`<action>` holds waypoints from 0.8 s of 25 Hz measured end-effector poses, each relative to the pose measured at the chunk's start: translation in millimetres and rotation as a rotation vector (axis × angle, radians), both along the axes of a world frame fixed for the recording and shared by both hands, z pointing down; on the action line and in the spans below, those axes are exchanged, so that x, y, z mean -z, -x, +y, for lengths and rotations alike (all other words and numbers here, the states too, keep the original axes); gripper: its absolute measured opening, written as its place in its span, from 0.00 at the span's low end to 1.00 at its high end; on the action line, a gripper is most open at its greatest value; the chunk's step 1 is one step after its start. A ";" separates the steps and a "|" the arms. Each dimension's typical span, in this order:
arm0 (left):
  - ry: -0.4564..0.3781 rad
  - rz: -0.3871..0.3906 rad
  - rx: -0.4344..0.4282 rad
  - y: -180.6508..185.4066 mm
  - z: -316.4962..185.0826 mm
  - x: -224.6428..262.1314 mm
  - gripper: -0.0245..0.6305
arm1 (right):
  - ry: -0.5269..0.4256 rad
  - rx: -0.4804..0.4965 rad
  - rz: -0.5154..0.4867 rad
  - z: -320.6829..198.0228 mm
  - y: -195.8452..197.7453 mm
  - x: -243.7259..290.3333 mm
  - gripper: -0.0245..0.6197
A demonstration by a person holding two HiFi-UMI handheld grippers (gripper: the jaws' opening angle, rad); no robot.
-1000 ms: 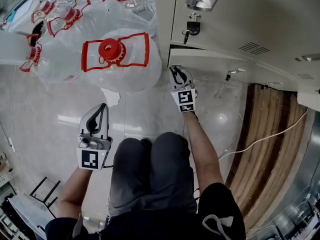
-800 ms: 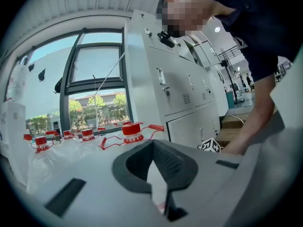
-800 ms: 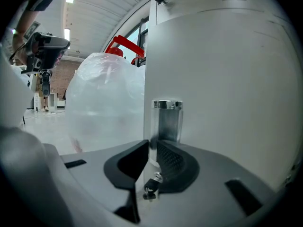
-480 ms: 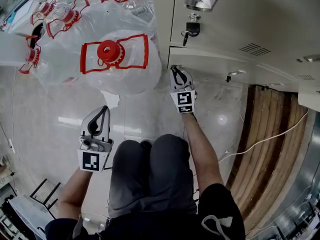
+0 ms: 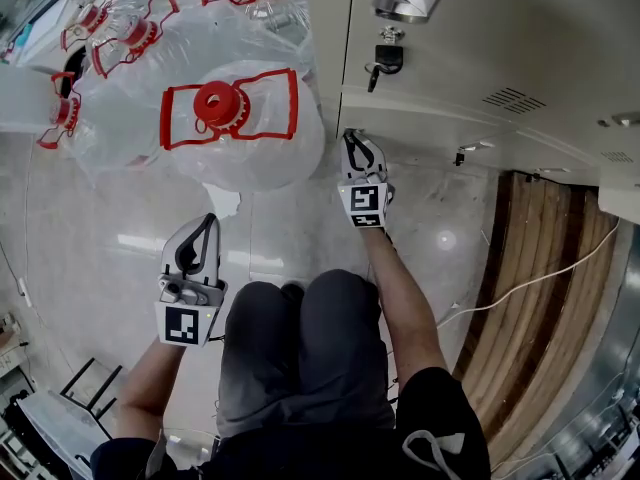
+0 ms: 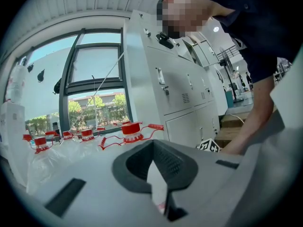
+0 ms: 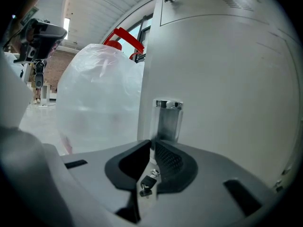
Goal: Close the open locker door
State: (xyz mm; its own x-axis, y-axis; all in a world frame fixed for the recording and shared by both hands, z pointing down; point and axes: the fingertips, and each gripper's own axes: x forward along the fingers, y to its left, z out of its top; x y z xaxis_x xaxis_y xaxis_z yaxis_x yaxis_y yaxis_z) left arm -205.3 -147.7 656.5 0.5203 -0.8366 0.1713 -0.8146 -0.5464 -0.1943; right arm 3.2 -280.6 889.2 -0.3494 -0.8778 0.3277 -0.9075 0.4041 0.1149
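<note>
You are holding your left gripper (image 5: 207, 219) out over the floor, its jaws lying together with nothing in them. Ahead of it, clear water jugs (image 5: 240, 118) with red caps are standing. You are pointing your right gripper (image 5: 350, 139), jaws all but closed and empty, at the white locker door (image 7: 218, 89) right before it, just under its chrome handle (image 7: 166, 119).

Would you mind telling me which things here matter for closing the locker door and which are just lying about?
For the job:
- locker door
- its chrome handle
- right gripper, at the door's edge

Just lying about:
- water jugs with red caps
- white cable
- wooden boards
- left gripper, idle
</note>
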 end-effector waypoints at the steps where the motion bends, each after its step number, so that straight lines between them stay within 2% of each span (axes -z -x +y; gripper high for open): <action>1: 0.000 -0.001 0.001 0.4 -0.1 -0.2 0.04 | -0.001 -0.004 -0.006 0.1 0.3 0.7 0.07; 6: 0.001 0.003 0.008 2.4 -1.2 -0.8 0.04 | 0.006 -0.036 -0.047 -2.6 -0.4 3.4 0.07; 10: -0.001 0.003 0.003 1.5 -0.6 -1.2 0.04 | 0.013 -0.070 -0.046 -5.7 -6.5 1.9 0.07; 20: 0.002 0.000 -0.001 1.1 -0.7 -1.4 0.04 | 0.010 -0.068 -0.015 -10.1 -7.0 -2.2 0.02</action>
